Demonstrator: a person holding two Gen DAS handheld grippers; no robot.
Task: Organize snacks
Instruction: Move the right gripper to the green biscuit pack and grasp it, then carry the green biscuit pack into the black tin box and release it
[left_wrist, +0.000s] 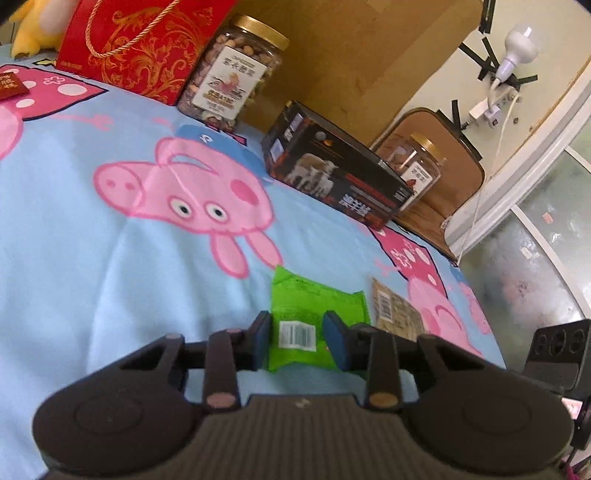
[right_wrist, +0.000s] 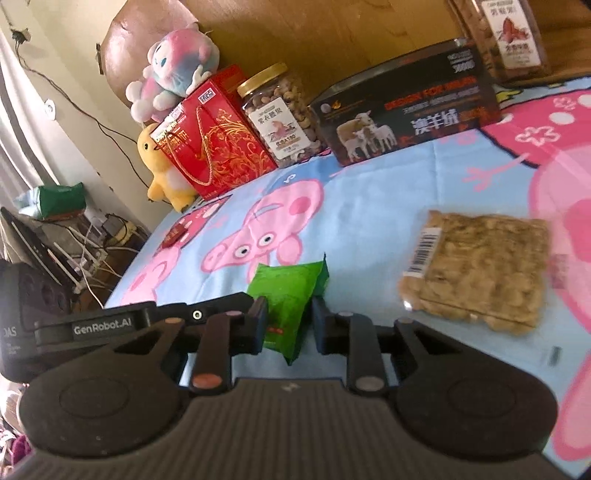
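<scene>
A green snack packet (left_wrist: 306, 299) sits barcode up on the blue cartoon-pig bedsheet (left_wrist: 74, 258), between the blue pads of my left gripper (left_wrist: 297, 334). The left pad meets its edge and the right pad presses on its face. In the right wrist view the same green packet (right_wrist: 284, 288) stands tilted, pinched between the fingers of my right gripper (right_wrist: 290, 325). The left gripper's finger (right_wrist: 221, 310) reaches it from the left. A clear packet of brown nuts (right_wrist: 476, 269) lies flat to the right, untouched; the left wrist view shows this nut packet (left_wrist: 395, 314) just beyond the green one.
Along the far edge of the bed stand a red gift bag (right_wrist: 218, 147), a gold-lidded nut jar (right_wrist: 280, 110), a black box with sheep (right_wrist: 406, 110) and a second jar (right_wrist: 509, 37). Plush toys (right_wrist: 173, 62) sit behind the bag. A small red packet (left_wrist: 11, 85) lies far left.
</scene>
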